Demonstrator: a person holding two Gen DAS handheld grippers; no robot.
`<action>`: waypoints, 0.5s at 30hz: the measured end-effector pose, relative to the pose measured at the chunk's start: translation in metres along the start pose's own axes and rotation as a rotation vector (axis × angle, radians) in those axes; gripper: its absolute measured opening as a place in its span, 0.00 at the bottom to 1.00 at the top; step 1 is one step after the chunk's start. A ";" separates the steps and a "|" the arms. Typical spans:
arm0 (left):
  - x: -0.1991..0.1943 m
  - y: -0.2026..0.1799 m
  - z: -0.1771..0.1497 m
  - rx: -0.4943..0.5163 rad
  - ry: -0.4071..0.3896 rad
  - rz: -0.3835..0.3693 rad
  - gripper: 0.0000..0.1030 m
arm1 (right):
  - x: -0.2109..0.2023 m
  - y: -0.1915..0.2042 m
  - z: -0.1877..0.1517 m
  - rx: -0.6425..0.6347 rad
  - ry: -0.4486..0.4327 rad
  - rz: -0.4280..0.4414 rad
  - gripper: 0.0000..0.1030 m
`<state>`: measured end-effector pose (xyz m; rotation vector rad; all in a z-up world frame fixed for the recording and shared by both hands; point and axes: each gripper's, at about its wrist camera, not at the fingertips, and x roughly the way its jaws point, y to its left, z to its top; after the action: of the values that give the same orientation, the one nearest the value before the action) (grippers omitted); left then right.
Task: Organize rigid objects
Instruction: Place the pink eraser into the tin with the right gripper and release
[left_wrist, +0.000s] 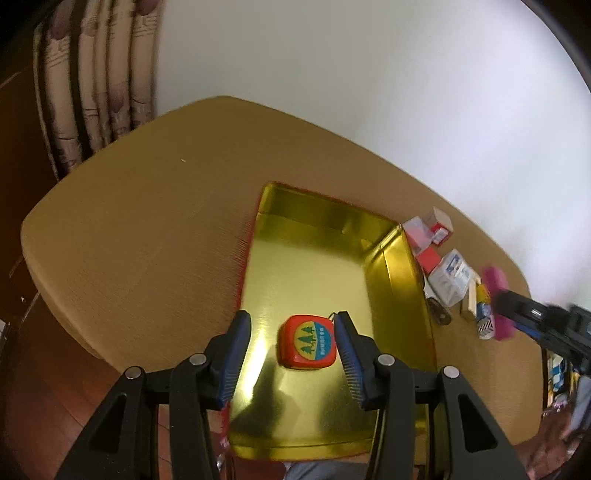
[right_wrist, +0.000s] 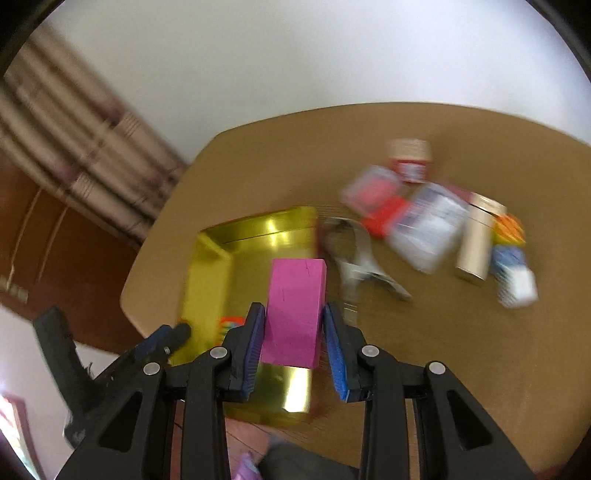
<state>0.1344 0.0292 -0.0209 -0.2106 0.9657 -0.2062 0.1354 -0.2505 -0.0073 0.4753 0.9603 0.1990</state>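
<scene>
A gold tin tray (left_wrist: 402, 280) lies on the tan table, and it also shows in the right wrist view (right_wrist: 207, 280). A red tape measure (left_wrist: 307, 341) lies in the tray. My left gripper (left_wrist: 293, 321) is open above the tray, its fingers on either side of the tape measure and apart from it. My right gripper (right_wrist: 294, 314) is shut on a pink block (right_wrist: 295, 310) and holds it over the tray's right edge. The pink block also shows in the left wrist view (left_wrist: 498, 301).
A pile of small boxes (right_wrist: 428, 225), a cream tube (right_wrist: 476, 240), a red-labelled jar (right_wrist: 408, 160) and a metal clip (right_wrist: 354, 258) lies on the table (left_wrist: 147, 229) right of the tray. A curtain (left_wrist: 92, 81) hangs at the far left.
</scene>
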 end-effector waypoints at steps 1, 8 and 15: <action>-0.006 0.003 0.000 -0.005 -0.014 0.012 0.46 | 0.010 0.012 0.005 -0.027 0.018 0.014 0.29; -0.026 0.040 -0.008 -0.081 -0.102 0.156 0.47 | 0.107 0.068 0.031 -0.120 0.138 0.008 0.29; -0.014 0.048 -0.010 -0.068 -0.073 0.174 0.47 | 0.165 0.084 0.035 -0.122 0.199 -0.020 0.29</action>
<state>0.1223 0.0778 -0.0277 -0.1943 0.9139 -0.0059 0.2610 -0.1268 -0.0723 0.3383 1.1395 0.2893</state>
